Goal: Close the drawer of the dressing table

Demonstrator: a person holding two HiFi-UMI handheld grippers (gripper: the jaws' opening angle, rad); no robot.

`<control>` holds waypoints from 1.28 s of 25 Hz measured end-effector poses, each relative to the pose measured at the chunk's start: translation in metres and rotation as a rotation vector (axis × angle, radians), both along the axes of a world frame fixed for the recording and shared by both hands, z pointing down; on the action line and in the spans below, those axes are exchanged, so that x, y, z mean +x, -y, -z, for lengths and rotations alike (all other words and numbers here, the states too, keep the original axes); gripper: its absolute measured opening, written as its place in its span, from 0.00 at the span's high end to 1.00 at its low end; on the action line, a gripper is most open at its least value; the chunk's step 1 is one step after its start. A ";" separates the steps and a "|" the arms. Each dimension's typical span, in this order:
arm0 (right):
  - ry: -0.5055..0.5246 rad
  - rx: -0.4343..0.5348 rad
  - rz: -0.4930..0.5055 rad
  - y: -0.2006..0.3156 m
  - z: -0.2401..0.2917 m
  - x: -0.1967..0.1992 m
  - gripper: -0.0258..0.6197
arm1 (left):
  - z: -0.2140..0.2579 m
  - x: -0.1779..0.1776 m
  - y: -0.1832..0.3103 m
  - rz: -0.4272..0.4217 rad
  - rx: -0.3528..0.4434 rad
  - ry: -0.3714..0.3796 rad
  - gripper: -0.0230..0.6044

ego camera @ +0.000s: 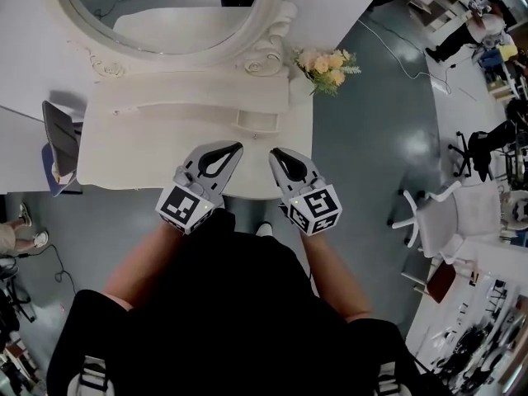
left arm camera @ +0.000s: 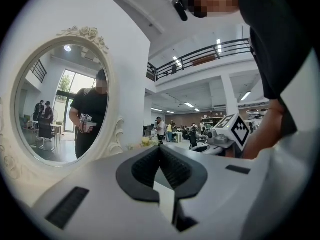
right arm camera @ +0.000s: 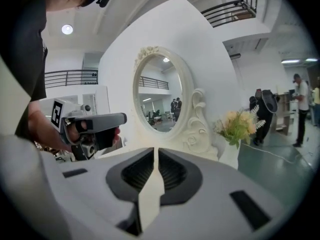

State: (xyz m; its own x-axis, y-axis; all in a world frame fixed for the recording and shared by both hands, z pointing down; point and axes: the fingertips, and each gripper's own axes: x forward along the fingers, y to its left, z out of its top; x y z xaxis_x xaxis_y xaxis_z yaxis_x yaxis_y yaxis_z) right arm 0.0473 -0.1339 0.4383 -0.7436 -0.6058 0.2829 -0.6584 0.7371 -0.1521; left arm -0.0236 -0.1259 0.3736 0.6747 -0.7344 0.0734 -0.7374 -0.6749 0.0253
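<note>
Over the table's point(ego camera: 148, 151) near edge, the left gripper point(ego camera: 237, 147) and right gripper point(ego camera: 275, 152) hover clenched on nothing. Just ahead, what looks like a small drawer point(ego camera: 256, 122) juts from the back tier. It is probably light and stiff, so push its front squarely at mid-width.

The mirror point(ego camera: 165, 23) stands at the back of the dressing table point(ego camera: 148, 139), and the flowers point(ego camera: 327, 67) are at its back right corner. The left gripper point(ego camera: 232, 149) and the right gripper point(ego camera: 275, 153) are side by side over the table's front edge. A chair point(ego camera: 59, 139) is just beside the table's left end.
</note>
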 end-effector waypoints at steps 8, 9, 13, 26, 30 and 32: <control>-0.129 -0.133 -0.178 0.035 -0.078 -0.016 0.90 | -0.045 -0.019 0.024 -0.107 -0.003 -0.002 0.97; -0.148 -0.150 -0.201 0.038 -0.089 -0.017 0.89 | -0.049 -0.021 0.027 -0.120 -0.008 -0.001 0.97; -0.224 -0.209 -0.269 0.045 -0.129 -0.022 0.83 | -0.064 -0.025 0.040 -0.162 -0.030 -0.024 0.97; -0.287 -0.358 -0.412 0.070 -0.205 -0.036 0.70 | -0.102 -0.038 0.063 -0.215 -0.063 -0.015 0.97; -0.273 -0.408 -0.424 0.075 -0.224 -0.036 0.70 | -0.109 -0.035 0.071 -0.215 -0.078 -0.026 0.97; -0.264 -0.423 -0.431 0.077 -0.233 -0.036 0.70 | -0.112 -0.033 0.075 -0.217 -0.085 -0.026 0.97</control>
